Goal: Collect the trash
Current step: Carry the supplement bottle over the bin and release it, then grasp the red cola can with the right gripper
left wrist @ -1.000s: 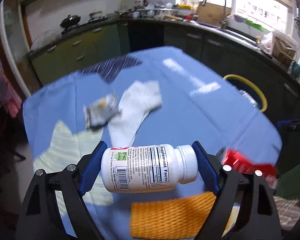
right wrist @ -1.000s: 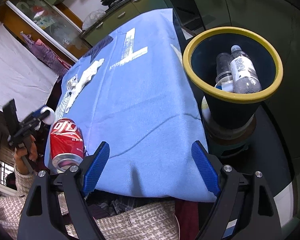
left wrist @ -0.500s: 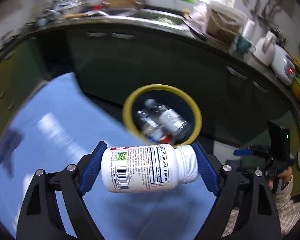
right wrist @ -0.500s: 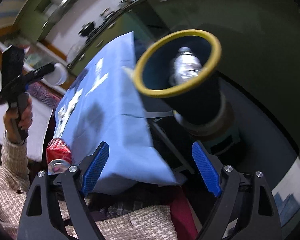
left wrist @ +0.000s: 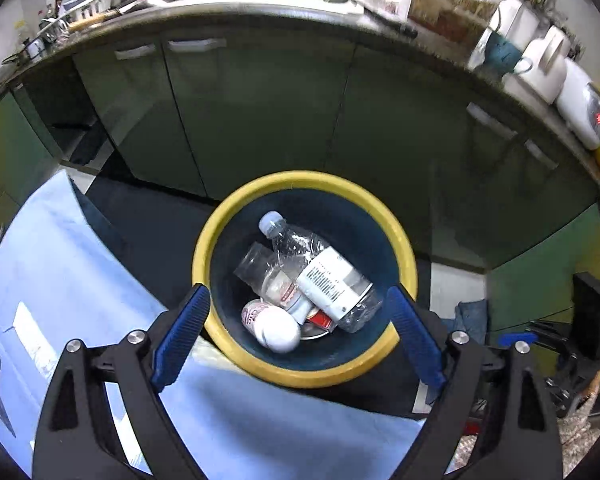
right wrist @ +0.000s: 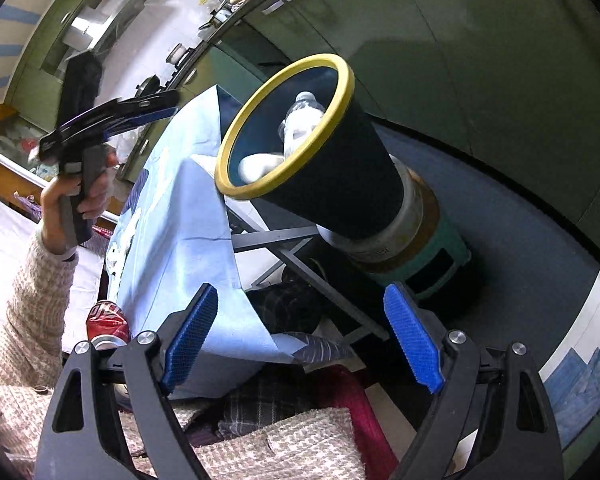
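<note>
My left gripper [left wrist: 298, 334] is open and empty, right above the yellow-rimmed dark bin [left wrist: 405, 258]. The white supplement bottle [left wrist: 274, 326] lies inside the bin beside a clear plastic bottle [left wrist: 320, 272] and a clear cup [left wrist: 260, 266]. My right gripper [right wrist: 298, 336] is open and empty, low beside the table, off the bin's side [right wrist: 356, 184]. A red soda can [right wrist: 107, 322] stands on the table edge, left of the right gripper. The left gripper also shows in the right wrist view [right wrist: 148, 110], held above the table near the bin.
The blue-clothed table [left wrist: 68, 280] borders the bin on the left. Dark green kitchen cabinets [left wrist: 260, 112] stand behind the bin. The bin sits on a teal stool [right wrist: 440, 256]. Metal table legs [right wrist: 296, 256] cross below the cloth.
The left gripper swung from over the table to above the bin, opened, and the supplement bottle dropped into the bin. The right gripper tilted and moved lower beside the table.
</note>
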Demonstrator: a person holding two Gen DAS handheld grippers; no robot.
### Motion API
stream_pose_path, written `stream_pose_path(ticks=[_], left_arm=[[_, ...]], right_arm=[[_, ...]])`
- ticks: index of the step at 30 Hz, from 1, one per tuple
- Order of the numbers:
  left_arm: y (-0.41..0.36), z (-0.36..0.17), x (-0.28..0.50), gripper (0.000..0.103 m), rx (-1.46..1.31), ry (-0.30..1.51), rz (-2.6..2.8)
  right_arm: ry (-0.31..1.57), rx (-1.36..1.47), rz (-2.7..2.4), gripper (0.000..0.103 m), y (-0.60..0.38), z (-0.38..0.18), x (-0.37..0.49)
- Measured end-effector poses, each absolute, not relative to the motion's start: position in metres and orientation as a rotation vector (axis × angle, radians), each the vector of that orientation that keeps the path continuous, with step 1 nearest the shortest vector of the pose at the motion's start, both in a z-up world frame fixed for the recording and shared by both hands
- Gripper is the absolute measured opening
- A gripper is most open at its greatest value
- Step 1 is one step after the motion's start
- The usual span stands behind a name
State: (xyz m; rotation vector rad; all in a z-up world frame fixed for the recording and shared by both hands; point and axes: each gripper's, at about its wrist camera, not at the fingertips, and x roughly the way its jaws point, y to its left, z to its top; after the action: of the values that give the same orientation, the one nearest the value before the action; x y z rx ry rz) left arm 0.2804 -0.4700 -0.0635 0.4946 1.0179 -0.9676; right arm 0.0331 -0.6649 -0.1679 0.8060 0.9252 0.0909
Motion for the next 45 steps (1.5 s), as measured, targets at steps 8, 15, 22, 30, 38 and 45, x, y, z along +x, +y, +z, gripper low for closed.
stream_pose_path(ticks=[8, 15, 22, 30, 38, 45], left_arm=[[-0.339, 0.005, 0.259, 0.092, 0.282, 0.842, -0.928], [-0.174, 0.023, 0.218, 0.094, 0.092, 0.704, -0.718], [-0.029, 0.000, 0.169, 0.095, -0.106, 0.653, -0.498], [0.073, -0.032, 0.117, 0.096, -0.268, 0.628, -0.300], [0.098, -0.042, 0.092, 0.096, -0.314, 0.595, -0.272], [0.092, -0.052, 0.095, 0.096, -0.317, 0.615, -0.309]], right_arm=[[0.957, 0.732, 0.161, 0.084, -0.629, -0.153, 0.053], [0.996, 0.475, 0.305, 0.084, -0.548, -0.094, 0.092], [1.093, 0.175, 0.594, 0.084, -0.413, -0.040, 0.126], [1.297, -0.266, 0.676, 0.084, -0.278, -0.049, 0.143], [1.474, -0.421, 0.622, 0.072, -0.237, -0.093, 0.180], [1.540, -0.438, 0.605, 0.062, -0.234, -0.113, 0.192]])
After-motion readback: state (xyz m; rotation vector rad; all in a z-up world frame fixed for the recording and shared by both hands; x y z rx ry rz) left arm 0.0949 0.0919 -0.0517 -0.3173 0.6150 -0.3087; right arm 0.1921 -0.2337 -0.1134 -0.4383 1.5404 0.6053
